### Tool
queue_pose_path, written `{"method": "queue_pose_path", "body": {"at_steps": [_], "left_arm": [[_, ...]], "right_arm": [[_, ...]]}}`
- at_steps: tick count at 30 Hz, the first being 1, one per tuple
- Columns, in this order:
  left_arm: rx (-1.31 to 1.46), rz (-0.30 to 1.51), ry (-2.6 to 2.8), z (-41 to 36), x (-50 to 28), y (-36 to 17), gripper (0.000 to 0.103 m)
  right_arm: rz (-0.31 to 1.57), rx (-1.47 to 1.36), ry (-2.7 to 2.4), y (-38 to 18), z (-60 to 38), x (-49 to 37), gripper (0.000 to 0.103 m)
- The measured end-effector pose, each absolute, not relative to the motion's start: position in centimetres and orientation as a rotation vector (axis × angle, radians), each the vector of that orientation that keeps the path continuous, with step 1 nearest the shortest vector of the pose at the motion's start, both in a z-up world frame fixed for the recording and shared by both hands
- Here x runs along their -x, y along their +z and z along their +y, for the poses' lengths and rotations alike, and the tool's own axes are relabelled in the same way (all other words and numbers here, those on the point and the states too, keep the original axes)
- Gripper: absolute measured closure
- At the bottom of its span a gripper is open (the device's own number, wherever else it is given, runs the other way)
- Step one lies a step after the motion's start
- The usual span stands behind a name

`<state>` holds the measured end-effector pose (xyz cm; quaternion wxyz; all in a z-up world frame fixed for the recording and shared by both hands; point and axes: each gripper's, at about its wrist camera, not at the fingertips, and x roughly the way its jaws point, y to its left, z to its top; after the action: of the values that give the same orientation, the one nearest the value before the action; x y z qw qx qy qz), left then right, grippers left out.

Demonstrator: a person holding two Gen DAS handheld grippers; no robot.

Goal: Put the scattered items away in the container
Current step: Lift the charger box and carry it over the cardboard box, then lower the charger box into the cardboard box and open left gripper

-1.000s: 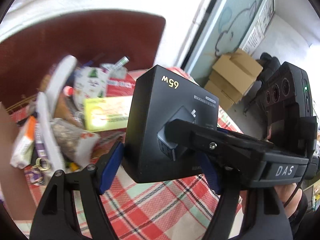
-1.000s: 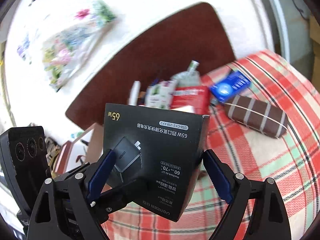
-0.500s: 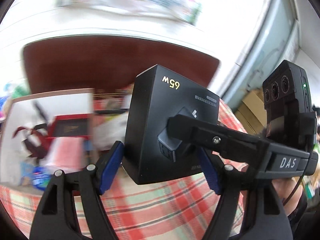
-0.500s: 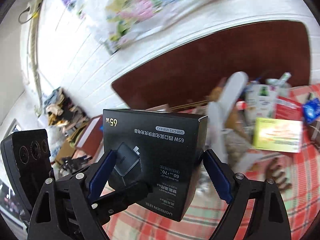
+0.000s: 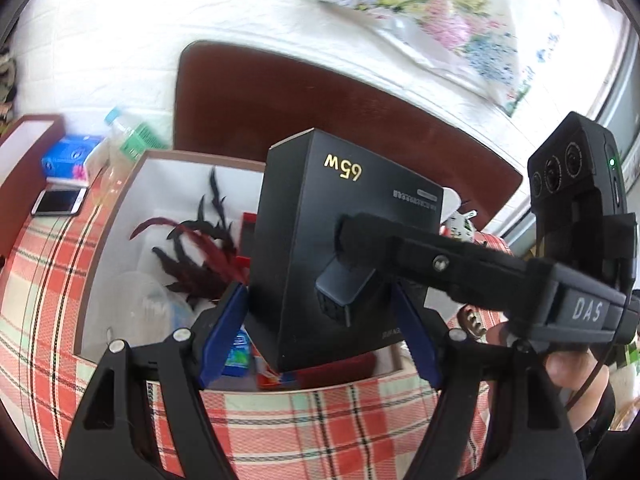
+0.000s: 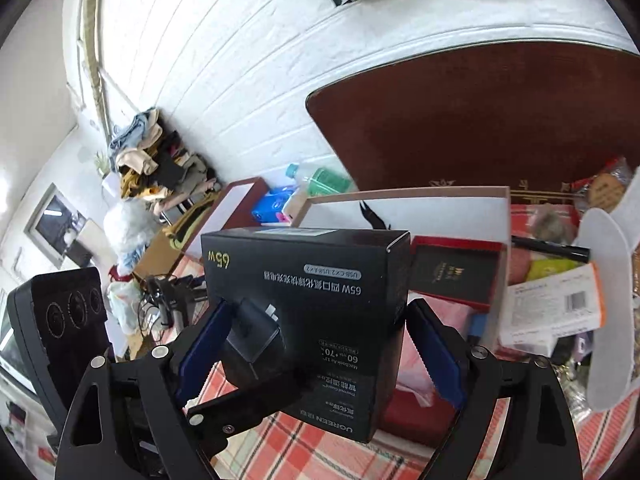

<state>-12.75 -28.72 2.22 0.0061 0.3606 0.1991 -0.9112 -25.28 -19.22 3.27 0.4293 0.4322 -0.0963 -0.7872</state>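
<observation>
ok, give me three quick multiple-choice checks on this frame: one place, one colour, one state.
1. Relative to the container, the phone lies: A inside; B on the plaid cloth left of it; C behind it.
2. The "65W" print on the black box is: A gold; B red; C blue.
3. The black box is: A resting in the container; B clamped by the left gripper and right gripper; C on the cloth.
Key: B, phone sits outside the rim; A, gold lettering; B, pads on its sides, box above the container.
</observation>
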Motion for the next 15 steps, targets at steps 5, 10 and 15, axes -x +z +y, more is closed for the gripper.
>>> {"method": "queue_pose_path", "body": {"at_steps": [5,10,15], "left_arm": [[-1.153,0.640,-2.786,-30.1,13.3,0.3,0.021],[-1.139,0.635,-2.710,-30.6,13.7,-0.9,0.014],[-1.152,0.619,-2.726,-29.6,14.1,-0.7,0.014]], "right_arm": [[-0.271,-1.176,-1.867,1.0,-20.7,26.9,0.012],[-0.287,-1.148,-1.952,1.1,-19.3,27.4,0.000],[-0.320,-1.157,-1.932,1.4,-17.9,27.6,0.000]]}}
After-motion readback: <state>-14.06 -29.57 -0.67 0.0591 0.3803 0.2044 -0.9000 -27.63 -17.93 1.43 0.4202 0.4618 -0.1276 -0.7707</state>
